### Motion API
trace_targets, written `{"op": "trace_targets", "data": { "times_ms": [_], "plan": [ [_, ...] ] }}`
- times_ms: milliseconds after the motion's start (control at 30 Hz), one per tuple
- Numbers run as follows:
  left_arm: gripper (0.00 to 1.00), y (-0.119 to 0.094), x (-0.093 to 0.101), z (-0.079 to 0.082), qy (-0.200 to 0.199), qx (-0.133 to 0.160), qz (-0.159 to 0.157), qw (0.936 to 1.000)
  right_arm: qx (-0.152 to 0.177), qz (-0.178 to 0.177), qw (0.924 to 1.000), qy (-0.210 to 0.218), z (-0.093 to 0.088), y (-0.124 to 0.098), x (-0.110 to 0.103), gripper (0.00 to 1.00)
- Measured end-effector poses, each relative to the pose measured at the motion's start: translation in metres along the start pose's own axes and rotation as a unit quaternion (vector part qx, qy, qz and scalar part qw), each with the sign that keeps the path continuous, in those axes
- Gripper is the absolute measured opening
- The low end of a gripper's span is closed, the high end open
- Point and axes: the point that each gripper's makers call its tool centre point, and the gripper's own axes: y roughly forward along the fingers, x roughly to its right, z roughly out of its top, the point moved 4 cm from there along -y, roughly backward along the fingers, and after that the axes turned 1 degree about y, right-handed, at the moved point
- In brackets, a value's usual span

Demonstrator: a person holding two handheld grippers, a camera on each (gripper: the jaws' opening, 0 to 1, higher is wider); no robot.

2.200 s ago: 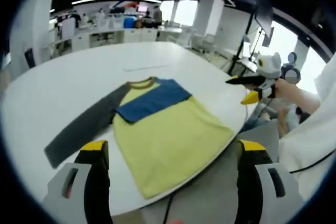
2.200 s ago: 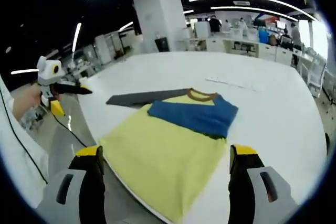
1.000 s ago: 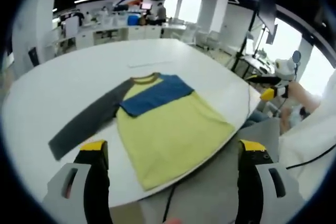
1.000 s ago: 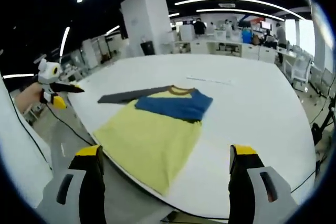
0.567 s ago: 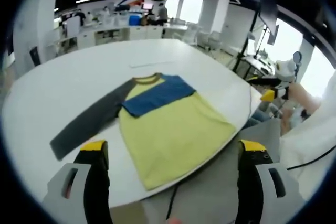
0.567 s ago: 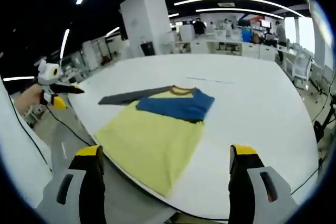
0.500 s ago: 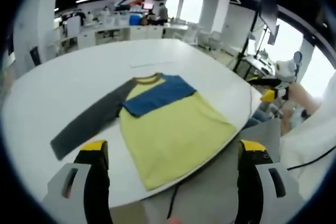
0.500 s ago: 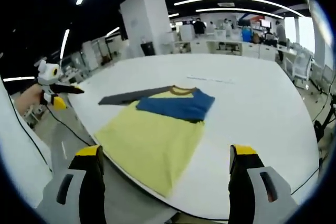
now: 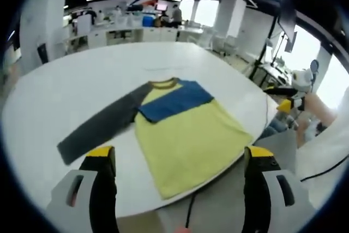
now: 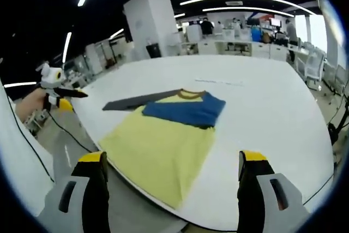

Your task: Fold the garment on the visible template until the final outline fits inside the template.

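A long-sleeved shirt [image 9: 185, 129] lies flat on the white round table [image 9: 60, 80], hem at the near edge. Its body is yellow. The blue sleeve [image 9: 177, 99] is folded across the chest, and the grey sleeve [image 9: 101, 124] stretches out to the left. My left gripper [image 9: 180, 154] hovers open before the hem, touching nothing. In the right gripper view the same shirt [image 10: 163, 137] lies ahead, blue sleeve [image 10: 188, 110] on top. My right gripper [image 10: 172, 157] is open short of the table edge. Each gripper also shows off the table's side in the other's view: right gripper [image 9: 286, 94], left gripper [image 10: 54, 88].
A thin faint line [image 10: 218, 82] marks the table beyond the collar. A black cable [image 10: 65, 129] hangs beside the table's edge. A white sleeve [image 9: 332, 151] stands at the right. Desks, a white pillar [image 10: 155, 23] and people are far behind.
Both views have shifted slightly as the hands moved; the right gripper has drawn back from the shirt since the earliest frame. The shirt lies as before and both grippers stay open.
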Motion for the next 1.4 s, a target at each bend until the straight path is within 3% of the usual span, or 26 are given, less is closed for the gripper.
{"op": "trace_targets", "data": {
  "times_ms": [367, 700, 1067, 1400],
  "plan": [
    [0.88, -0.005, -0.037, -0.005, -0.036, 0.003, 0.032, 0.9988, -0.003, -0.004, 0.9999, 0.011, 0.006, 0.011, 0.009, 0.98],
    [0.88, -0.014, -0.078, -0.007, -0.061, 0.005, 0.065, 0.9961, -0.004, 0.005, 0.9999, 0.015, 0.008, 0.029, 0.005, 0.98],
    [0.88, -0.006, -0.115, -0.014, -0.077, -0.014, 0.083, 0.9935, -0.006, 0.002, 0.9997, 0.024, 0.009, 0.039, 0.012, 0.98],
    [0.88, 0.001, -0.137, -0.019, -0.098, -0.021, 0.089, 0.9909, -0.014, -0.005, 0.9992, 0.036, 0.005, 0.047, 0.022, 0.98]
  ]
}}
